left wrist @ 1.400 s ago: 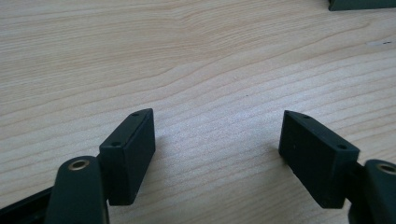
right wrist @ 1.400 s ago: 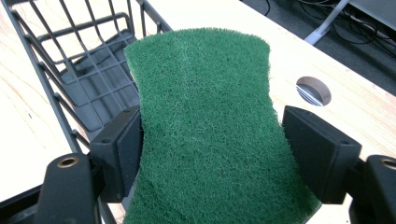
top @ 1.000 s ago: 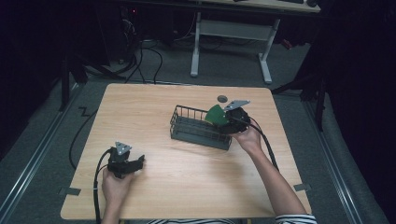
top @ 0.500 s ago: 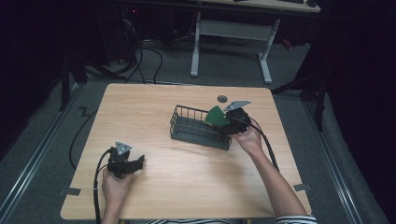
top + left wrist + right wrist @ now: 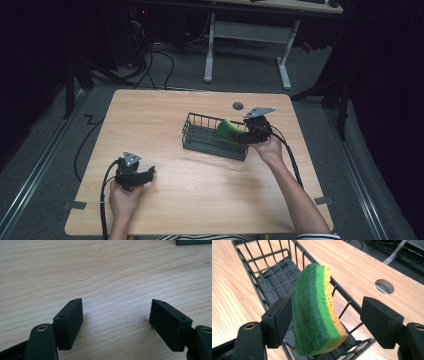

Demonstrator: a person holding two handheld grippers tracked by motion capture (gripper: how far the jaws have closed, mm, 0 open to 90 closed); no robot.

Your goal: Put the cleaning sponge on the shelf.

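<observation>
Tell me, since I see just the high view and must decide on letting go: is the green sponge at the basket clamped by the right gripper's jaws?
Observer: Not clamped. In the right gripper view the sponge stands between the right gripper's jaws, which have just been closing. It leans on the jaw at that view's left, and a clear gap remains to the other.
Operator: Is it above the basket?
Observer: Yes, it hangs over the wire basket, near one long rim; I cannot tell what bears its lower end.
Operator: And the left gripper?
Observer: The left gripper has its jaws wide open over bare table, nothing between them.
</observation>
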